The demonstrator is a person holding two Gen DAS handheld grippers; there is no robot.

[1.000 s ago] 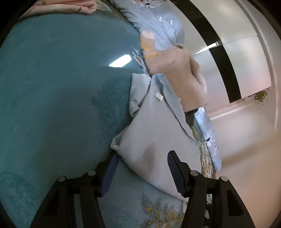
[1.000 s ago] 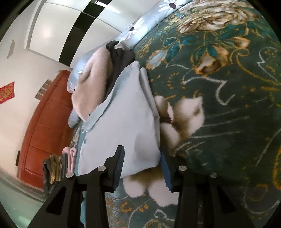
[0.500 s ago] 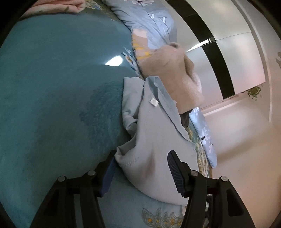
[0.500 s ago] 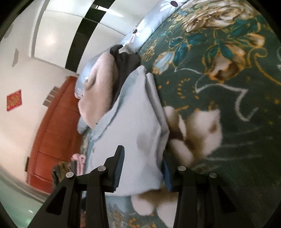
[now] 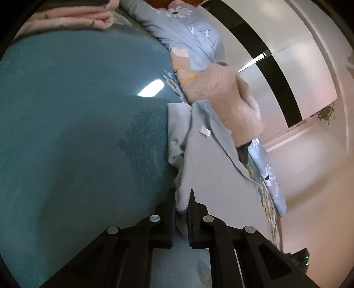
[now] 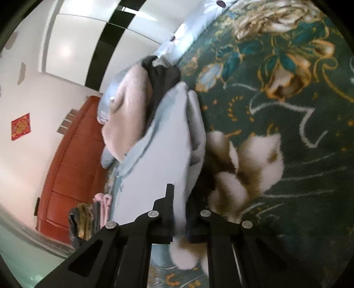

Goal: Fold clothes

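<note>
A light blue garment (image 5: 212, 172) with a small white label lies on the teal floral blanket (image 5: 73, 124). My left gripper (image 5: 181, 199) is shut on one near corner of it. In the right wrist view the same light blue garment (image 6: 163, 159) lies folded lengthwise on the dark green flowered blanket (image 6: 287, 124), and my right gripper (image 6: 179, 199) is shut on its other near edge. The garment's far end rests against a beige fluffy garment (image 5: 223, 97), which also shows in the right wrist view (image 6: 126, 119).
A dark garment (image 6: 161, 75) lies under the beige one. A blue daisy-print quilt (image 5: 194, 44) runs along the bed's far side. Folded pink clothes (image 5: 70, 17) lie at the blanket's far end. A red-brown wooden cabinet (image 6: 70, 168) stands by the white wall.
Both grippers have closed from open onto the near corners of the light blue garment. The cloth edge is now pinched and slightly gathered between the jaws.
</note>
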